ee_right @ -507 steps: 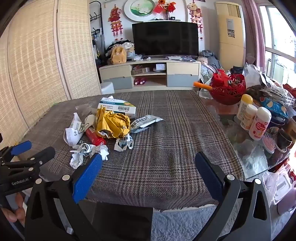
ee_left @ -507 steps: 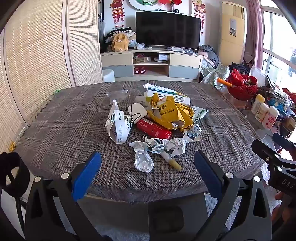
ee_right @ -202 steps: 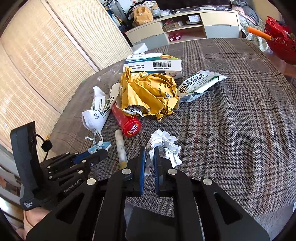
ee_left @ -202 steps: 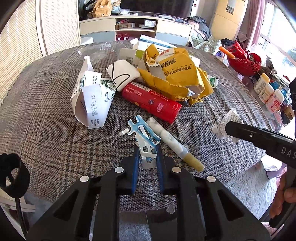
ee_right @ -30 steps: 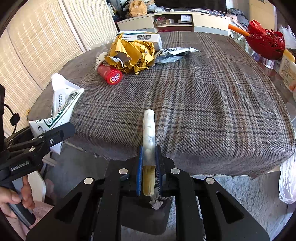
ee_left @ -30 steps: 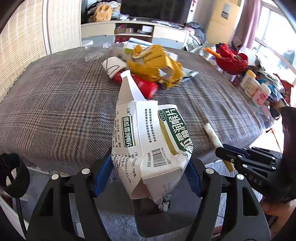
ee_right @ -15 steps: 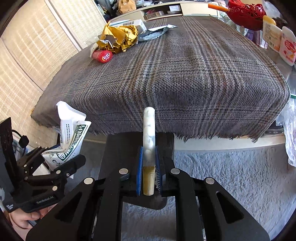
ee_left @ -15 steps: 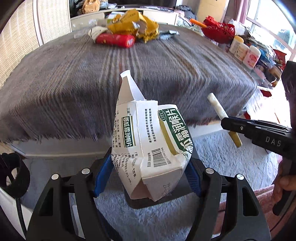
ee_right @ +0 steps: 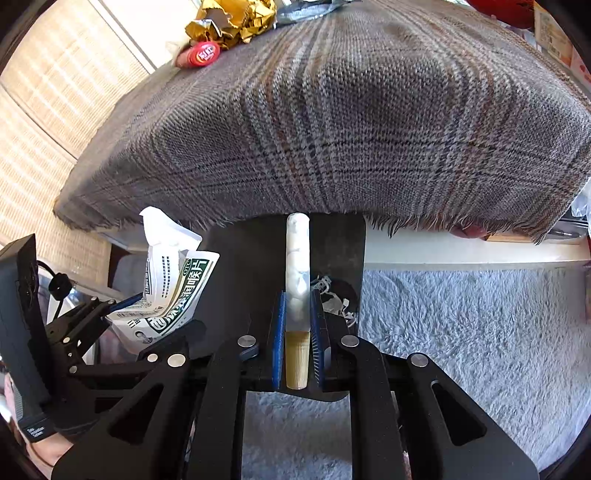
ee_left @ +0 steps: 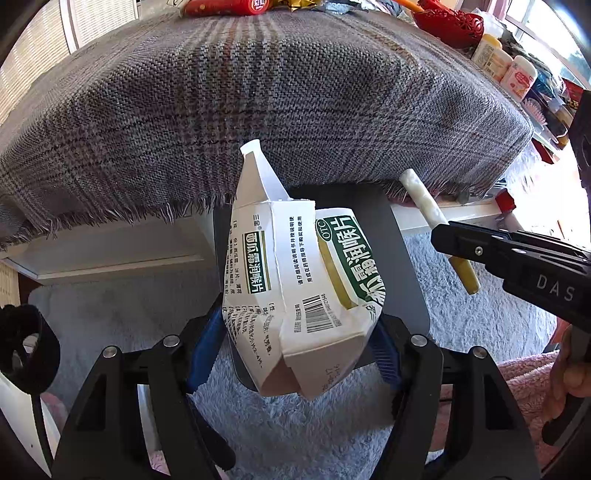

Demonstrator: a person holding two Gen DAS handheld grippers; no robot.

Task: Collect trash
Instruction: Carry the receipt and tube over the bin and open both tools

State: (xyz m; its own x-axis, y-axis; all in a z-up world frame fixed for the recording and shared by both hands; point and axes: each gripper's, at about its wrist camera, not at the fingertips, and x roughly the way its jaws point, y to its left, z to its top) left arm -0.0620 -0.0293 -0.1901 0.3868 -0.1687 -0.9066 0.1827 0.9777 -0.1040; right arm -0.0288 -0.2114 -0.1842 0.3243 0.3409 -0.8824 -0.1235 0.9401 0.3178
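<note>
Cardboard: our left claw (ee_left: 299, 332) grips the white medicine box (ee_left: 295, 280) over the dark bin (ee_left: 406, 258)
Tube: right claw (ee_right: 297, 332) clamps the capped tube (ee_right: 296, 266), we judge ready to drop
Left: red can (ee_right: 201, 55), gold wrapper (ee_right: 229, 18) on counter (ee_right: 369, 129)

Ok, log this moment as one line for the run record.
left tongs: shut on medicine box | right tongs: shut on tube | both above dark bin | red can, gold wrapper on table

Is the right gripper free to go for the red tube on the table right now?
Probably not: the right gripper is shut on the white tube, below the table edge; the red tube lies far across the cloth.
</note>
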